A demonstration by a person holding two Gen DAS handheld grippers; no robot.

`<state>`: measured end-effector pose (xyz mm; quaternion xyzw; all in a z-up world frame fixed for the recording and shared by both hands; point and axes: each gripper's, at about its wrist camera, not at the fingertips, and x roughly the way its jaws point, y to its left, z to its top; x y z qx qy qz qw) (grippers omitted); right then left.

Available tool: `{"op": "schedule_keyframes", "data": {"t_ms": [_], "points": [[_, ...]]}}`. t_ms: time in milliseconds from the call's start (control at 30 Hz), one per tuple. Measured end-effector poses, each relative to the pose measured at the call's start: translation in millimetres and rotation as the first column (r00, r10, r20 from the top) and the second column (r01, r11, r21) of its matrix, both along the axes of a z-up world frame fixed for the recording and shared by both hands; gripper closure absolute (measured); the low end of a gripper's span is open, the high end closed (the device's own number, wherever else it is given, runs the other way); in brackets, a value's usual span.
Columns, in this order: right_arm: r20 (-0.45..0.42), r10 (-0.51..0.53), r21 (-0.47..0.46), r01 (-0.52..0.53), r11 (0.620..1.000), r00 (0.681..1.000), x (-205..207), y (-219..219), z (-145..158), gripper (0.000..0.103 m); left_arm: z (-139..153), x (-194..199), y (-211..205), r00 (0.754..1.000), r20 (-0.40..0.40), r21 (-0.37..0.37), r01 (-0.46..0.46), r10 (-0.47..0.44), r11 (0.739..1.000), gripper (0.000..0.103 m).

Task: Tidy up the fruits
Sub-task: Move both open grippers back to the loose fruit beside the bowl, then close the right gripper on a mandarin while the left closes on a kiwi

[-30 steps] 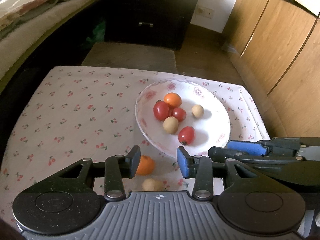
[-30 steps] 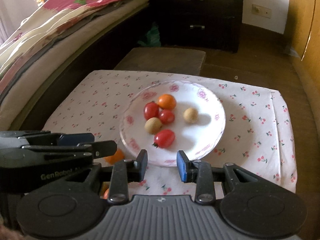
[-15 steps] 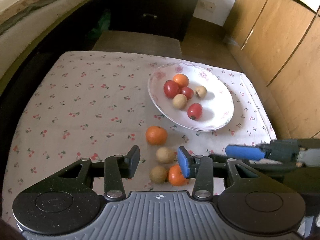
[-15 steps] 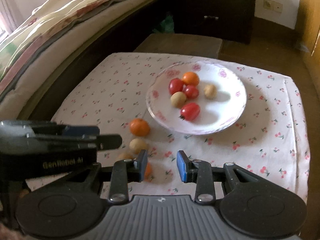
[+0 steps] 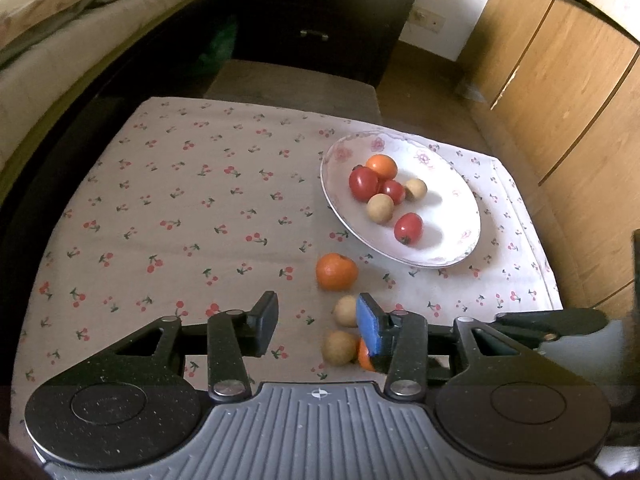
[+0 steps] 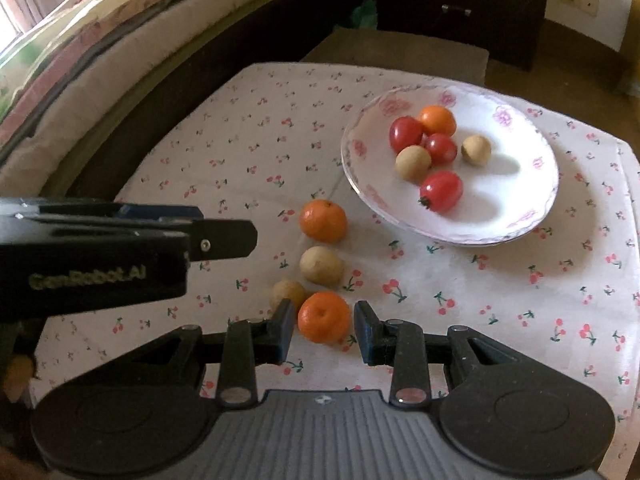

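A white flowered plate (image 5: 460,216) (image 6: 532,176) holds an orange, three red tomatoes and two tan longans. On the cherry-print cloth lie a far orange (image 5: 336,271) (image 6: 323,220), two tan longans (image 6: 321,265) (image 6: 287,293) and a near orange (image 6: 324,317). My right gripper (image 6: 322,330) is open, its jaws on either side of the near orange, apart from it. My left gripper (image 5: 316,322) is open and empty above the cloth, left of the loose fruit; it also shows in the right wrist view (image 6: 224,240).
The small table has a bed (image 6: 80,60) to its left, a dark drawer chest (image 5: 332,16) behind it and wooden cupboard doors (image 5: 560,92) to its right. A brown stool top (image 5: 292,84) stands just past the table's far edge.
Both grippers have pulled back and away from the plate. The loose fruit has come into full view, and the near orange now lies between my right gripper's jaws.
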<state>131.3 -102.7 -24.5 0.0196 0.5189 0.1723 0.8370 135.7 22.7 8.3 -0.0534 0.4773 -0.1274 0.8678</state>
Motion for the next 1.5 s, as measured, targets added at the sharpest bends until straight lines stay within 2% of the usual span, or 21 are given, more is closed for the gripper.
{"op": "schedule_keyframes", "data": {"t_ms": [267,333,767,1067,1233,1400,1500], "points": [[-0.022,0.017,-0.032,-0.017,0.999,1.000,10,8,-19,0.067,-1,1,4,1.000,-0.006,-0.002,-0.005,0.005,1.000,0.050],[-0.002,0.020,-0.033,-0.020,0.999,1.000,10,9,-19,0.067,-2,1,4,1.000,-0.008,-0.004,-0.005,0.005,1.000,0.050],[-0.005,0.005,-0.038,-0.005,0.999,1.000,-6,-17,-3,0.070,-13,-3,-9,0.998,-0.051,-0.002,0.045,-0.045,0.999,0.049],[-0.009,-0.011,-0.061,0.010,0.998,1.000,-19,-32,-4,0.070,-36,0,-37,0.993,-0.094,0.054,0.083,-0.078,0.995,0.049],[-0.007,-0.027,-0.054,0.026,0.998,1.000,-23,-42,-3,0.070,-49,3,-42,0.992,-0.113,0.096,0.070,-0.059,0.993,0.051],[-0.015,-0.044,-0.062,0.043,0.997,0.999,-23,-47,-6,0.070,-53,6,-45,0.992,-0.118,0.109,0.058,-0.045,0.992,0.053],[-0.012,-0.048,-0.059,0.047,0.997,0.999,-23,-49,-4,0.070,-54,7,-49,0.992,-0.113,0.116,0.064,-0.051,0.991,0.063]]}}
